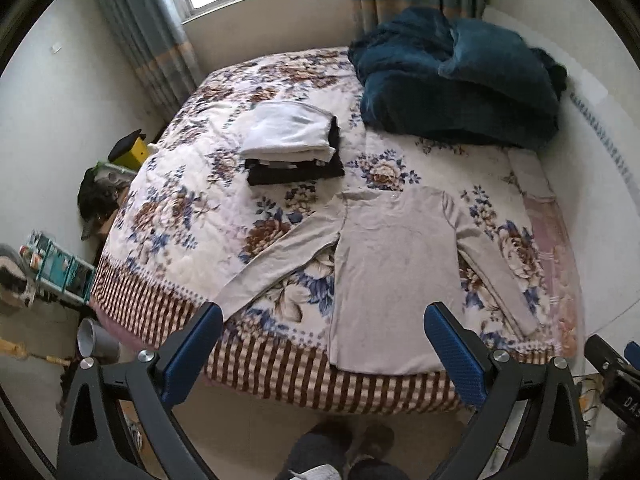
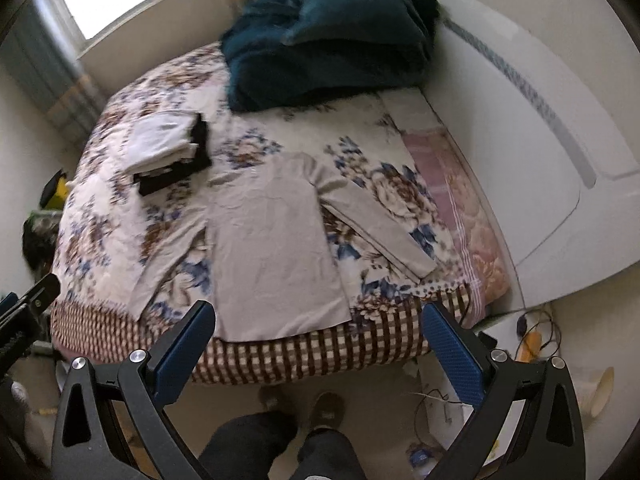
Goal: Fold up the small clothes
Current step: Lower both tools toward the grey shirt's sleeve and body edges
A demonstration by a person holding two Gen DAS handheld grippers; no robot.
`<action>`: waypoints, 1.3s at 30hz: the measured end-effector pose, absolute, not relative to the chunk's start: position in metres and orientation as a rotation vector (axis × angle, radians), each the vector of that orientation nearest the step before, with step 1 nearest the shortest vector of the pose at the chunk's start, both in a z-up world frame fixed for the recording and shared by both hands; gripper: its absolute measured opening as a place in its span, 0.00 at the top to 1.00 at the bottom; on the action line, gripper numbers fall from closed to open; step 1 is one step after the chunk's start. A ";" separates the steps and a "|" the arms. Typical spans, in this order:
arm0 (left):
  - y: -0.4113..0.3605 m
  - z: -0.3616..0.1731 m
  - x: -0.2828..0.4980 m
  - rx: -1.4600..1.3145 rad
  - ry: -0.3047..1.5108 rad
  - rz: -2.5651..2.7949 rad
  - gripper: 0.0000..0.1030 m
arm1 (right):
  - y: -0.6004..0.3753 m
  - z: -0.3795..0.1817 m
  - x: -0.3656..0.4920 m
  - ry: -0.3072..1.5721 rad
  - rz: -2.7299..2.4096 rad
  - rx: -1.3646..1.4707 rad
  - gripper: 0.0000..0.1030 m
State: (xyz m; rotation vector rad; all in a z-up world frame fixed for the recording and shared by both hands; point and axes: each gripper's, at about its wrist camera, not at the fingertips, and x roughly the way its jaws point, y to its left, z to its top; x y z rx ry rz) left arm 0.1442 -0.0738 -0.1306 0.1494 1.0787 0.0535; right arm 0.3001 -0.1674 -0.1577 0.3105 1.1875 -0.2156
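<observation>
A grey long-sleeved shirt (image 1: 390,264) (image 2: 272,248) lies flat on the floral bed, sleeves spread, its hem at the near bed edge. Behind it to the left sits a stack of folded clothes (image 1: 290,142) (image 2: 168,148), white on top of black. My left gripper (image 1: 324,316) hangs open above the near bed edge, over the shirt's lower left. My right gripper (image 2: 320,314) is open too, held above the bed edge near the shirt's hem. Neither holds anything.
A heap of dark teal blankets (image 1: 456,80) (image 2: 332,40) fills the far right of the bed (image 1: 192,208). A white headboard (image 2: 520,160) runs along the right. The person's legs and slippers (image 2: 304,412) stand on the floor below. Clutter lies on the floor at the left (image 1: 56,268).
</observation>
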 end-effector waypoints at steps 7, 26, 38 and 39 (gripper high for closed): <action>-0.118 -0.217 0.226 0.231 1.135 -0.034 0.00 | -0.233 -0.269 0.359 1.268 -0.375 0.488 0.00; -0.194 -0.523 0.345 0.385 1.449 -0.100 0.00 | -0.370 -0.625 0.291 1.052 -0.911 1.386 0.04; -0.203 -0.551 0.355 0.392 1.477 -0.041 0.00 | -0.379 -0.689 0.299 0.643 -0.940 1.654 0.40; -0.204 -0.551 0.355 0.396 1.473 -0.035 0.00 | -0.380 -0.692 0.305 0.632 -0.938 1.660 0.49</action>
